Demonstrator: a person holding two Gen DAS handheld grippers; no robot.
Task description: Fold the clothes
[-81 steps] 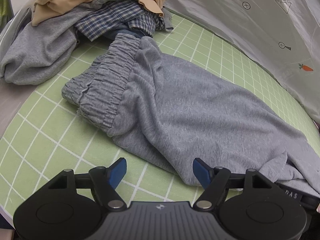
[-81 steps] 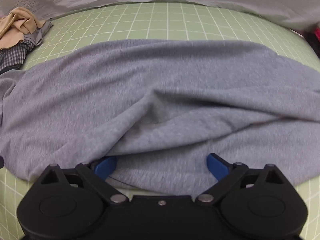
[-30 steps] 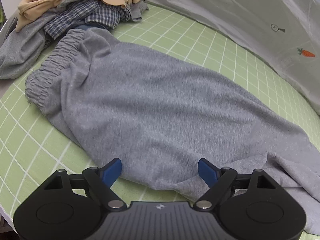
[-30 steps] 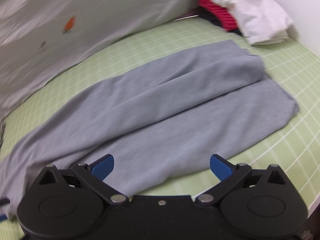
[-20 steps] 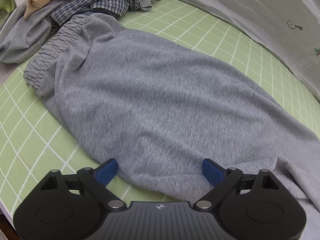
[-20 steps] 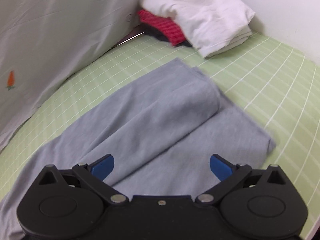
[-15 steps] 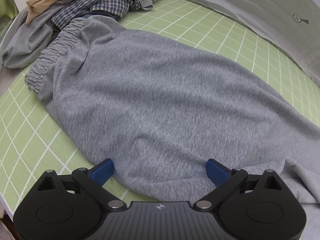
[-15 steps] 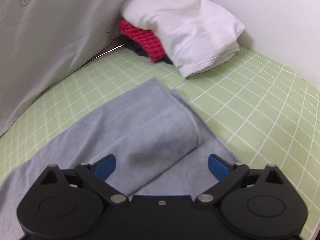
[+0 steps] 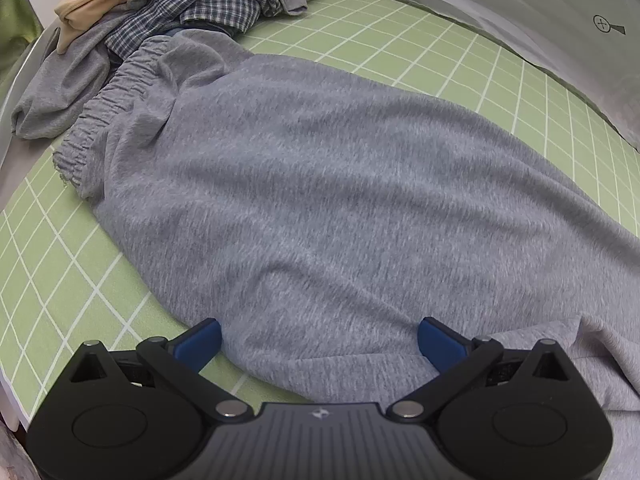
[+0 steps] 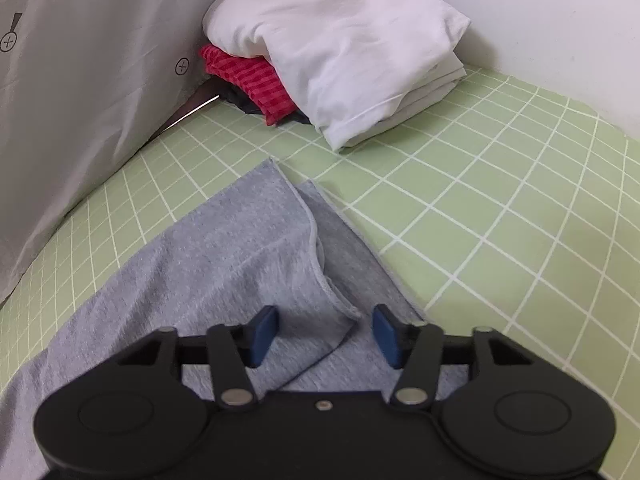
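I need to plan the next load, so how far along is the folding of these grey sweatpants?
Done: grey sweatpants lie lengthwise, legs stacked. In hand: the right hand-held gripper is closing around the leg cuffs; the left hand-held gripper is open at the edge. Left: crosswise folds, plus the unfolded pile.

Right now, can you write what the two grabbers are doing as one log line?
step: fold grey sweatpants | left gripper: open over thigh edge | right gripper: closing around leg cuffs
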